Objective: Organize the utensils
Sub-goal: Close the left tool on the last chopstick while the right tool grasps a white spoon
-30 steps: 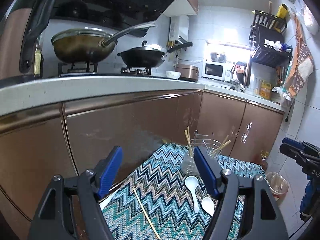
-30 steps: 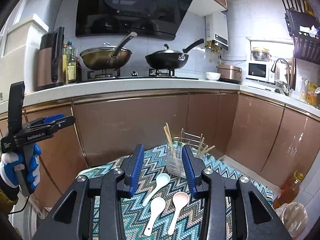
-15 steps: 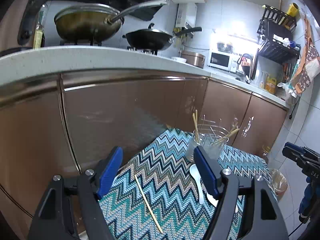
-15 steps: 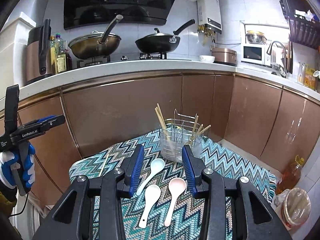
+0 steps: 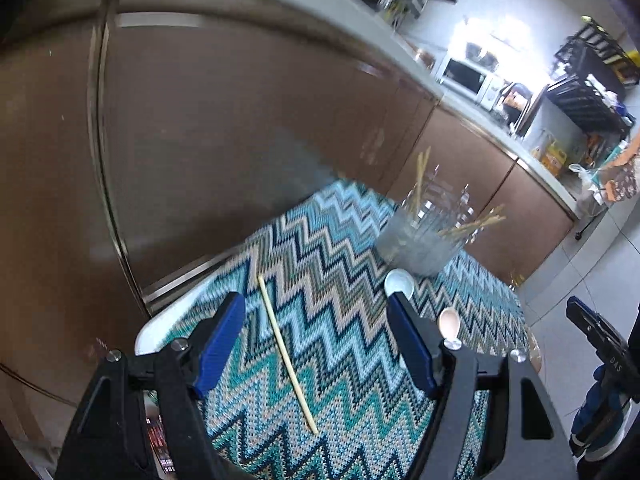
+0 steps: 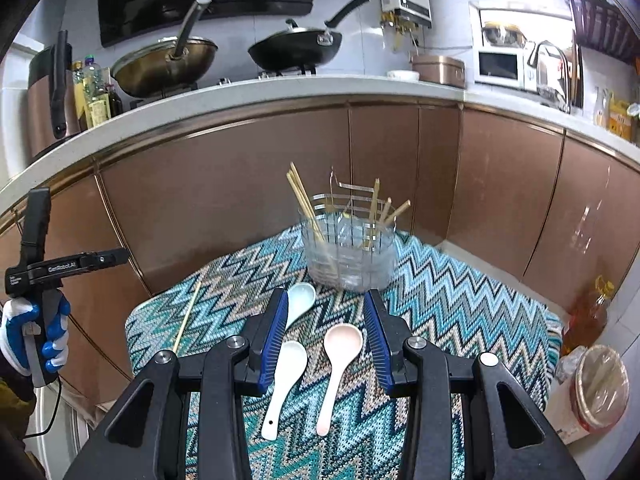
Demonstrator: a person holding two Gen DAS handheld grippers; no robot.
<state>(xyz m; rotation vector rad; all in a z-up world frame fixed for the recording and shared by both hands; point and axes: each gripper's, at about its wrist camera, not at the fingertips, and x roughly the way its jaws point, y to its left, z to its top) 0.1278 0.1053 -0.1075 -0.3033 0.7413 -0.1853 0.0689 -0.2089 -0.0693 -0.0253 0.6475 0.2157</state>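
A single chopstick point(image 5: 286, 356) lies on the zigzag cloth point(image 5: 340, 272), between my open left gripper's point(image 5: 316, 344) fingers and just below them. It also shows at the cloth's left edge in the right wrist view point(image 6: 187, 317). A clear utensil holder point(image 6: 347, 248) with several chopsticks stands at the back of the cloth. Three spoons lie in front of it: a pale blue spoon point(image 6: 298, 300), a white spoon point(image 6: 284, 384) and a pink spoon point(image 6: 338, 364). My right gripper point(image 6: 326, 344) is open and empty above the white and pink spoons.
Brown cabinet fronts point(image 6: 240, 200) rise close behind the cloth under a counter with two woks point(image 6: 168, 60). An oil bottle point(image 6: 588, 316) and a covered tub point(image 6: 600, 388) stand on the floor at the right. The cloth's near-left corner point(image 5: 152, 336) ends at a white edge.
My left gripper has dropped and tilted down toward the cloth, so the chopstick now lies between its fingers. My right gripper has come lower and closer over the spoons.
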